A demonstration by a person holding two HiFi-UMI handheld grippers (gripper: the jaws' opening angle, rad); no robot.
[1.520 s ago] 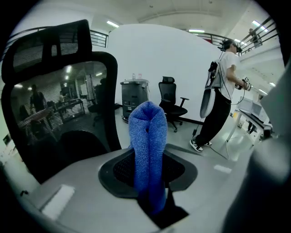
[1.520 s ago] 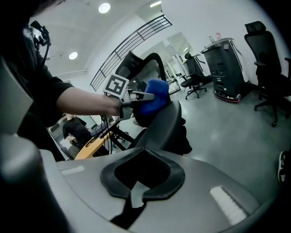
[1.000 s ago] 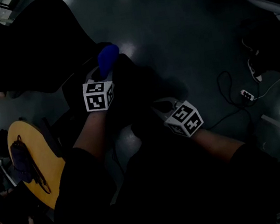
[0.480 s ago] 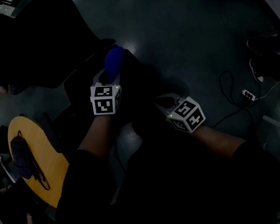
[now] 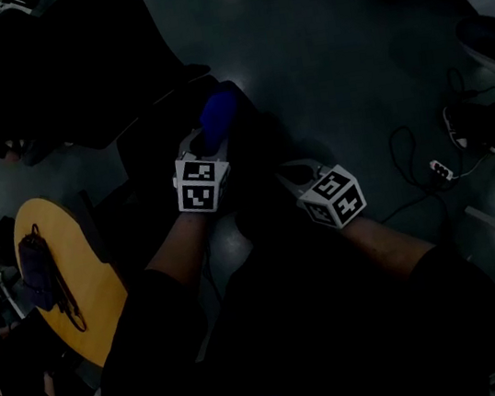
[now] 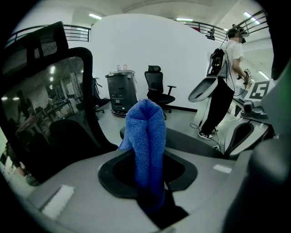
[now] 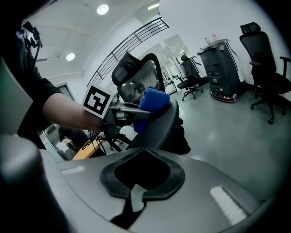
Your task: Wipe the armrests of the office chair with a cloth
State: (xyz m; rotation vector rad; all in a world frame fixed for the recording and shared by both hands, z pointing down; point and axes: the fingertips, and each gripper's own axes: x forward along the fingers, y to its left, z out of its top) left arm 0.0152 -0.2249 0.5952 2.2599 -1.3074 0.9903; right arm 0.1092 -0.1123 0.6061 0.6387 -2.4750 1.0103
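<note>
A blue cloth (image 6: 146,136) is grasped in the left claw (image 6: 150,193), with a folded bunch of it standing up out of the jaws. In the right gripper view the cloth is seen lying against the upper end of a dark, curved armrest (image 7: 169,125) of the office chair (image 6: 50,95), whose mesh back is seen at the left of the left gripper view. The right claw (image 7: 132,200) is clenched with nothing between its jaws and is held near the left one, apart from the cloth. In the head view a round yellow tabletop (image 5: 81,293) is seen at the lower left, with a dark object on it that cannot be made out. A power strip (image 5: 439,169) with its cable lies on the grey floor (image 5: 317,51) at the right.
</note>
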